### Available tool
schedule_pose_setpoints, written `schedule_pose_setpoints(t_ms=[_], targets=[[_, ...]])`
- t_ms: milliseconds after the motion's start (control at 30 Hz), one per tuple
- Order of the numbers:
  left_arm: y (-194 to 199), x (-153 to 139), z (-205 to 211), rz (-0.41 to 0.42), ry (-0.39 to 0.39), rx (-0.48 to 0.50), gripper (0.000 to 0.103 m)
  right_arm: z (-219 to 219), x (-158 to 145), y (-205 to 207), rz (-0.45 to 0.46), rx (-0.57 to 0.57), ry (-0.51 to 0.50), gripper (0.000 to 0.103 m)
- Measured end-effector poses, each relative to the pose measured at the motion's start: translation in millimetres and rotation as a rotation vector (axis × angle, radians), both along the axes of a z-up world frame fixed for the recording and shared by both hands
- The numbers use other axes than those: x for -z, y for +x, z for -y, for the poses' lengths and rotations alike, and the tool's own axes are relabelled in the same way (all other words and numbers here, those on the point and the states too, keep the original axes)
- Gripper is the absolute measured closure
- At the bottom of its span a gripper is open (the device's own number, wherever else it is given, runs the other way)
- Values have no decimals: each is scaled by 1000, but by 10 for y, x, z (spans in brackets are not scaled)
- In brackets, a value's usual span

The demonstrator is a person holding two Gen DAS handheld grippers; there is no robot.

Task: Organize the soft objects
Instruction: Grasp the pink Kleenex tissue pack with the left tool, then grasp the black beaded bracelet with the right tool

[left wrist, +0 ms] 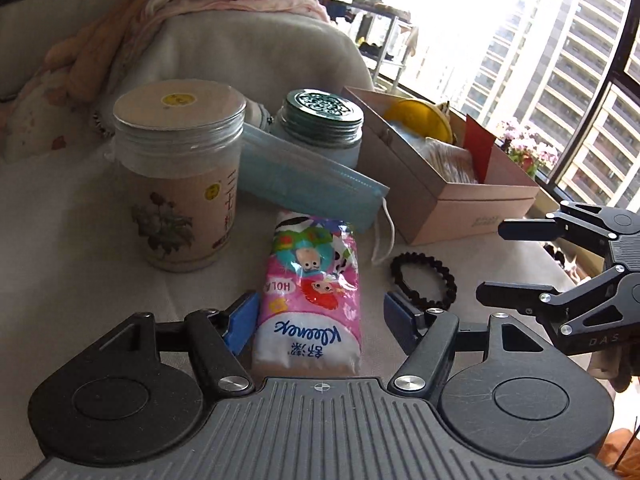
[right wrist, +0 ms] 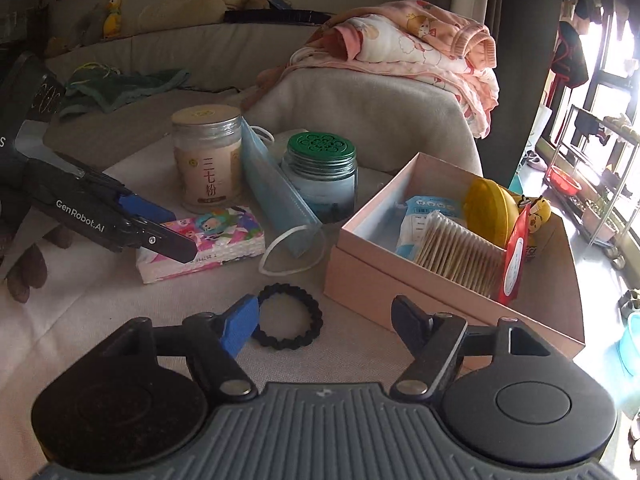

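A: We log the scene left to right. Far left on the tabletop [left wrist: 60, 240] stands the floral-label jar [left wrist: 180, 184], upright and lidded. Just right of it a blue face mask [left wrist: 304, 176] leans between that jar and the green-lidded jar [left wrist: 320, 128], its ear loop trailing toward the near side.

B: And the tissue pack [left wrist: 310, 300]?

A: It lies flat, near the middle, lengthwise between the left tongs [left wrist: 318, 320]. Their blue pads [left wrist: 240, 320] stand apart on either side of it, the left pad close against the wrapper and the right one clear. Not clamped yet. We judge the straddle is deliberate: a soft pack compresses, so a grip across its narrow width should hold best.

B: The right tongs [right wrist: 324, 320]?

A: Apart too, holding nothing, hovering low over the black hair tie [right wrist: 288, 322], which rests on the tabletop beside their left pad. We read this as a parallel pick being lined up.

B: Destination?

A: Probably the open pink box [right wrist: 360, 276] at the right, which already holds cotton swabs [right wrist: 460, 256], a yellow case [right wrist: 492, 208] and a sachet. There is free room at its left end.

B: Risk?

A: The mask's loop lies close to the pack's far end; lifting could snag it.
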State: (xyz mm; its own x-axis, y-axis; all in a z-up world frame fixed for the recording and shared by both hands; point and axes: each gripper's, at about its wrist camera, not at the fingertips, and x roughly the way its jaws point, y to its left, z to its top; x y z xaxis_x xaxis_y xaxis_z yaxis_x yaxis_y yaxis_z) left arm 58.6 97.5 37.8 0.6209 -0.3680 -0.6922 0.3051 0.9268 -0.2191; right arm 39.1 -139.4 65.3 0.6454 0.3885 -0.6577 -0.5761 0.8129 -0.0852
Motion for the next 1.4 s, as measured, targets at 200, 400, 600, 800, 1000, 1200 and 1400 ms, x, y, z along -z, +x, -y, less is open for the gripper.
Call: schedule_pose_setpoints(t_ms=[200, 400, 600, 800, 1000, 1200, 1400], targets=[[133, 114, 166, 9, 41, -63, 30, 34, 297, 48, -105, 66, 23, 28], [138, 180, 295, 71, 103, -59, 31, 93, 385, -7, -112, 100, 63, 22], [-102, 208, 370, 111, 164, -72, 44, 91, 396, 2, -112, 105, 64, 15], [-294, 225, 351, 137, 149, -99, 44, 98, 390, 4, -114, 113, 65, 15], [-301, 237, 356, 151, 147, -108, 43, 81, 327, 17, -91, 139, 93, 28], [-319, 243, 343, 153, 137, -113, 43, -104, 226, 4, -73, 44, 79, 69], [-326, 241, 313, 153, 120, -115, 43, -155, 272, 72, -106, 35, 95, 71]])
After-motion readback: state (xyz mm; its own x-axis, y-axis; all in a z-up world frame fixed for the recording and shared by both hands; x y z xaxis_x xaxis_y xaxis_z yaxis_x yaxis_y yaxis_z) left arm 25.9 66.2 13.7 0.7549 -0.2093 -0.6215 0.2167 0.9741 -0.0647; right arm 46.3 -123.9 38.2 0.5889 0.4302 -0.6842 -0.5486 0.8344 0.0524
